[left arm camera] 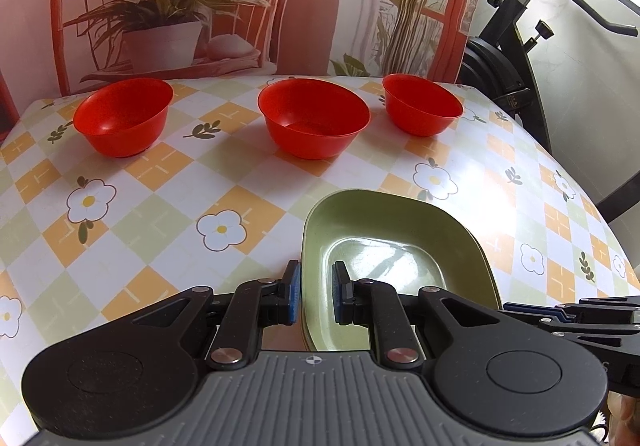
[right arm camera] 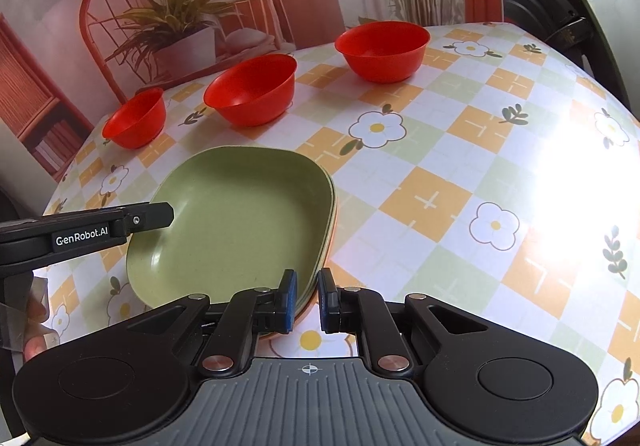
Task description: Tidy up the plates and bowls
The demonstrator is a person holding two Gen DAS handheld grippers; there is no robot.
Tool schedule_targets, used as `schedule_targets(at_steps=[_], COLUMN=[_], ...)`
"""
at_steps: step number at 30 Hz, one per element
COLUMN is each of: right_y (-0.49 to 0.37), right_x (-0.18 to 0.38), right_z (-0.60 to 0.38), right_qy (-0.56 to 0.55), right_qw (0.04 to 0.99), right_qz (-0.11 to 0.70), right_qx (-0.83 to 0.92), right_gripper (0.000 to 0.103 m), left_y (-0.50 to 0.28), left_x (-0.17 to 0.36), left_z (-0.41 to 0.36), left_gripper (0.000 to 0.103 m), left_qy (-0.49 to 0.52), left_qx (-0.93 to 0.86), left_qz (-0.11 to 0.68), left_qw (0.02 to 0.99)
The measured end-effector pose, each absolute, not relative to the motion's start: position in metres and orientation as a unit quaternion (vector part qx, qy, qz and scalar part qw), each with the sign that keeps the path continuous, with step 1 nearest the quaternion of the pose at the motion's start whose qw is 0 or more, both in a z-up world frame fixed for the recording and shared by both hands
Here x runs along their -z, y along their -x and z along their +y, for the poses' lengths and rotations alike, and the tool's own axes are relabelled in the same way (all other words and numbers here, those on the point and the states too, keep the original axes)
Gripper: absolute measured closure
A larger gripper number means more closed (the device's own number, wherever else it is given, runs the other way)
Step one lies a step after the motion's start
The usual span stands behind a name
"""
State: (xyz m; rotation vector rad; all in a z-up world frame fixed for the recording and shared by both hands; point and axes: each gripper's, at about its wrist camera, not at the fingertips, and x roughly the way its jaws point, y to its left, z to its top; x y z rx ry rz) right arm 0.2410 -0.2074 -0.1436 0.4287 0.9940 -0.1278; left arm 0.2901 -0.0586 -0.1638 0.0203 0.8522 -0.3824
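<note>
A stack of green plates [left arm camera: 392, 230] with an orange one at the bottom rests on the flowered table [left arm camera: 160, 206]. My left gripper [left arm camera: 317, 294] is shut on the stack's left rim, one pad outside and one inside. From the side, the left gripper [right arm camera: 160, 214] lies over that rim. My right gripper [right arm camera: 308, 302] is shut on the near right rim of the plate stack [right arm camera: 240, 214]. In the left wrist view the right gripper [left arm camera: 520, 308] shows edge-on. Three red bowls [left arm camera: 124, 118] [left arm camera: 314, 120] [left arm camera: 420, 106] stand apart in a row at the back, each upright and empty.
A printed backdrop of a chair and potted plant [left arm camera: 160, 18] rises behind the table's far edge. An exercise bike [left arm camera: 520, 46] stands past the right edge. Bare tablecloth [right arm camera: 460, 166] spreads right of the plates. A hand [right arm camera: 36, 342] shows low left.
</note>
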Motion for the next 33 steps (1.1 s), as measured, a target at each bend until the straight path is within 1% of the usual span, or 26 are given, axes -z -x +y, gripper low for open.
schedule_targets(at_steps=[4,15,18,20,21,25,33], right_y=[-0.241,-0.24,-0.24,-0.239,-0.239,-0.24,-0.243], right_x=[0.144,0.143,0.142,0.141,0.14,0.13,0.087], right_z=[-0.208,-0.207,-0.208,-0.209,-0.209,-0.214,-0.232], right_qy=[-0.205,-0.207,-0.208,-0.208,-0.21,-0.212,-0.198], right_qw=[0.854,0.854,0.854,0.855,0.855,0.861,0.891], right_qz=[0.473,0.473,0.472,0.47,0.47,0.458,0.399], right_qx=[0.062,0.068,0.07,0.071,0.07,0.068,0.081], right_gripper=[0.092,0.091,0.09,0.087,0.087,0.086,0.086], left_y=[-0.288,-0.289,-0.288,-0.287,-0.287,-0.285,-0.281], left_x=[0.165,0.175,0.175,0.174,0.173,0.16,0.107], left_z=[-0.054,-0.047,-0.048,-0.049,-0.048,-0.046,-0.037], left_gripper=[0.086,0.086,0.086,0.086,0.085,0.085,0.085], left_qy=[0.009,0.017,0.014,0.013,0.015,0.019,0.021], left_qx=[0.181,0.172,0.171,0.171,0.173,0.185,0.179], left_qz=[0.412,0.426,0.427,0.429,0.431,0.419,0.371], left_qw=[0.893,0.888,0.888,0.887,0.885,0.889,0.911])
